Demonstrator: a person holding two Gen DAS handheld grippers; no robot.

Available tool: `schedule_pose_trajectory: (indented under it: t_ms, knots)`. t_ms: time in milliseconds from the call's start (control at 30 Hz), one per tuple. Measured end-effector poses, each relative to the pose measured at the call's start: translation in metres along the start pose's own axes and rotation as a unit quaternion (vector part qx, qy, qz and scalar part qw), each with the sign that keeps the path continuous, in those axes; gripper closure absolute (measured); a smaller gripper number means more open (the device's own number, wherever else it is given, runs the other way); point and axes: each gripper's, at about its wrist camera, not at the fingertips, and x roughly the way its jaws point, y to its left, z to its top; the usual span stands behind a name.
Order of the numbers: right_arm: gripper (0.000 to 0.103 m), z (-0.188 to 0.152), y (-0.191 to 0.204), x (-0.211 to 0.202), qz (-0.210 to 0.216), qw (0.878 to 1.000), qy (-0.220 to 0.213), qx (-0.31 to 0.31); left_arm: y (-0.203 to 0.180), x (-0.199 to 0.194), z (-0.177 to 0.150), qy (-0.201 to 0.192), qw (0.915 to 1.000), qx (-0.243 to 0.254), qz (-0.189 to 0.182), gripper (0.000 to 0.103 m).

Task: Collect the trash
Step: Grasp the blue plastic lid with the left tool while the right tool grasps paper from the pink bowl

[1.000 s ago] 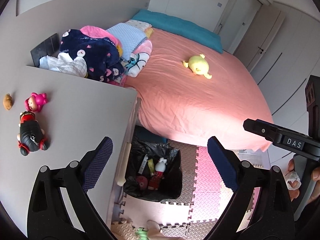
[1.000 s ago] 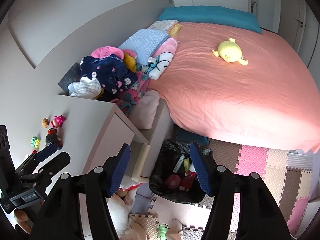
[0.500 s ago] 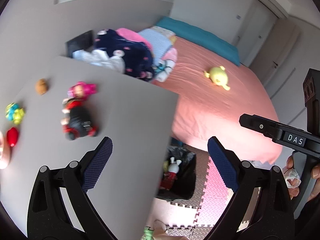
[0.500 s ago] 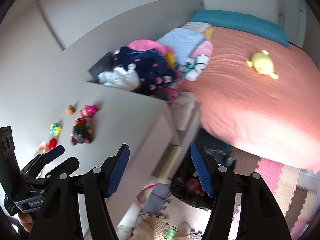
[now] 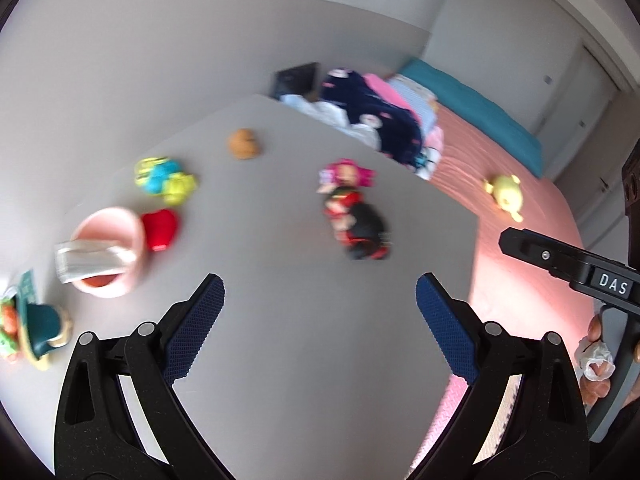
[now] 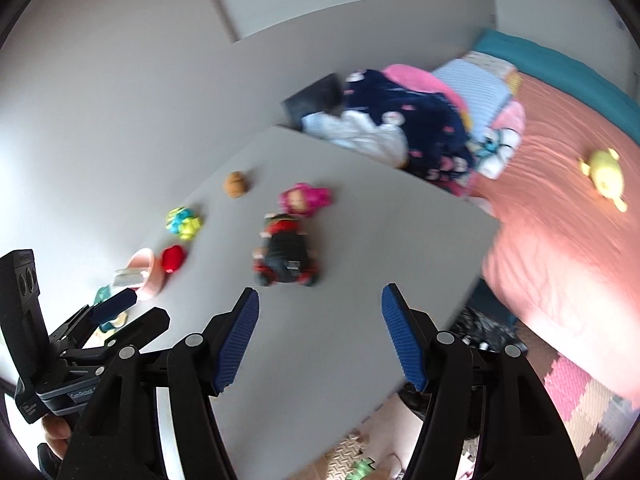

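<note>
Both grippers hang over a grey desk top (image 5: 304, 320), also in the right wrist view (image 6: 360, 264). My left gripper (image 5: 320, 320) is open and empty. My right gripper (image 6: 318, 332) is open and empty. A pink cup (image 5: 110, 248) at the desk's left holds a silver wrapper (image 5: 86, 260); both show small in the right wrist view (image 6: 146, 272). The black bin bag (image 6: 484, 332) on the floor peeks out past the desk's right edge. A crumpled white scrap (image 5: 596, 364) sits in the hand on the right gripper's handle.
Toys lie on the desk: a red-black figure (image 5: 356, 224), a pink doll (image 5: 346, 174), a brown ball (image 5: 244, 144), a green-blue toy (image 5: 166, 180), a red piece (image 5: 160, 228). A pink bed (image 6: 568, 200) with a yellow plush (image 6: 604, 172) and piled clothes (image 6: 404, 120) lies right.
Both grippers have swung left, away from the bin bag on the floor and over the desk top. The cup and more toys came into view. Both stayed open.
</note>
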Motion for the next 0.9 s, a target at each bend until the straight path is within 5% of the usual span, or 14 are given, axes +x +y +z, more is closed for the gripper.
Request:
schedule_pose_trajectory:
  t_ms: [500, 900]
  knots:
    - [0.038, 0.001, 0.149, 0.061, 0.061, 0.988, 0.053, -0.134, 0.14, -0.05, -0.054, -0.018, 0.9858, -0.108, 0.127, 0.008]
    - [0.038, -0.009, 0.256, 0.106, 0.077, 0.961, 0.085, -0.253, 0.201, -0.017, -0.071, 0.019, 0.9763, -0.135, 0.168, 0.008]
